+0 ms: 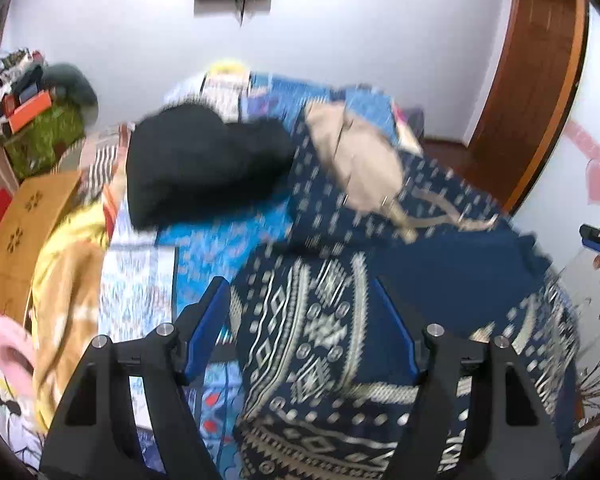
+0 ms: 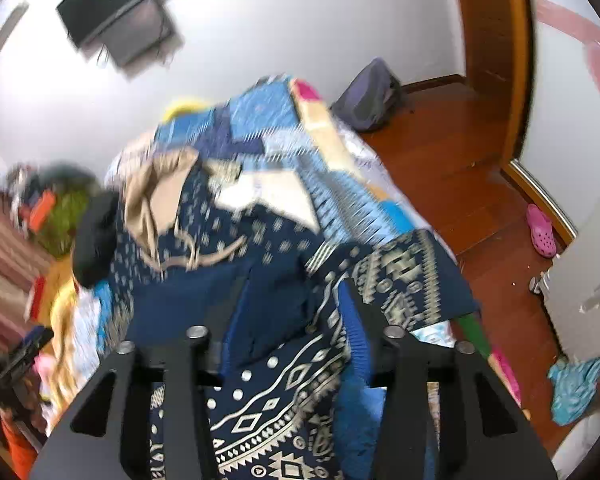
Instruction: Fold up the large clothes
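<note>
A large navy garment with a cream geometric pattern (image 1: 320, 320) and a beige-lined hood (image 1: 352, 152) lies on the bed. It also shows in the right wrist view (image 2: 268, 392), hood (image 2: 156, 196) at the far end. My left gripper (image 1: 300, 300) is open, its blue-padded fingers standing either side of the patterned cloth. My right gripper (image 2: 292, 300) is open too, with folds of the cloth bunched between its blue fingers. Both views are blurred by motion.
A black garment (image 1: 196, 164) lies on the blue patchwork bedspread (image 1: 204, 248) to the left. A yellow blanket (image 1: 68, 280) and wooden board (image 1: 28, 224) lie further left. Wooden floor (image 2: 460, 184), a grey bag (image 2: 368, 96) and a pink shoe (image 2: 540, 230) are right of the bed.
</note>
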`<state>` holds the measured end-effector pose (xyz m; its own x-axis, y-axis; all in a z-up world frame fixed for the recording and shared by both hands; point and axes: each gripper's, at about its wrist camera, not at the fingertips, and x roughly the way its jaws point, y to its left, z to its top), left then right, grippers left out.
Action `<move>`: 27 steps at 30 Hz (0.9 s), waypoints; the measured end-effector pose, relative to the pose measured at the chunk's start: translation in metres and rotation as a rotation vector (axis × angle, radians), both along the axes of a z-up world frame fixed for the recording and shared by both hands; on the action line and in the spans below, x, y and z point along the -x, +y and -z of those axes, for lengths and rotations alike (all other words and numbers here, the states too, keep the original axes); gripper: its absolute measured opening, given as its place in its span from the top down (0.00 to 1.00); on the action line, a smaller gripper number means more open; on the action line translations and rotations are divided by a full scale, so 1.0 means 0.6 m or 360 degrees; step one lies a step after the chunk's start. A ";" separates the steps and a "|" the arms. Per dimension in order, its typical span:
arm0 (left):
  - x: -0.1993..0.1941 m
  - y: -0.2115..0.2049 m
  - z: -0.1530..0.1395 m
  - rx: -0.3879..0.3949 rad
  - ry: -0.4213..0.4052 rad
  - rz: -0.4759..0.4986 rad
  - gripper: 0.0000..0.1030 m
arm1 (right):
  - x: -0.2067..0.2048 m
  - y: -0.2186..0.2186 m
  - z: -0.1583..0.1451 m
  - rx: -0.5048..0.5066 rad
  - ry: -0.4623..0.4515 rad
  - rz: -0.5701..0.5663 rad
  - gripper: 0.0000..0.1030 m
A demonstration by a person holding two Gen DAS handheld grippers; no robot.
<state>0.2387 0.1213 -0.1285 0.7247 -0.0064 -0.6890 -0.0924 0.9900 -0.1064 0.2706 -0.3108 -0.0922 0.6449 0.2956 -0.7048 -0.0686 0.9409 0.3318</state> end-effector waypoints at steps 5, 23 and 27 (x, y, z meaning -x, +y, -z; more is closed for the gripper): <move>-0.009 -0.020 -0.036 0.0053 -0.0114 0.0022 0.31 | -0.006 -0.054 -0.003 -0.0042 0.0012 0.0148 0.55; -0.048 -0.058 0.023 0.0134 0.0060 0.0084 0.31 | -0.059 -0.176 0.206 -0.0487 0.0522 0.0441 0.55; -0.053 -0.057 0.031 0.0194 0.0114 0.0090 0.31 | -0.092 -0.185 0.228 -0.0509 0.0545 0.0498 0.55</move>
<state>0.2703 0.0871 -0.1472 0.6700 -0.1330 -0.7303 -0.0482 0.9740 -0.2216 0.3256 -0.4220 -0.2289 0.4861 0.3603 -0.7962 0.3596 0.7479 0.5580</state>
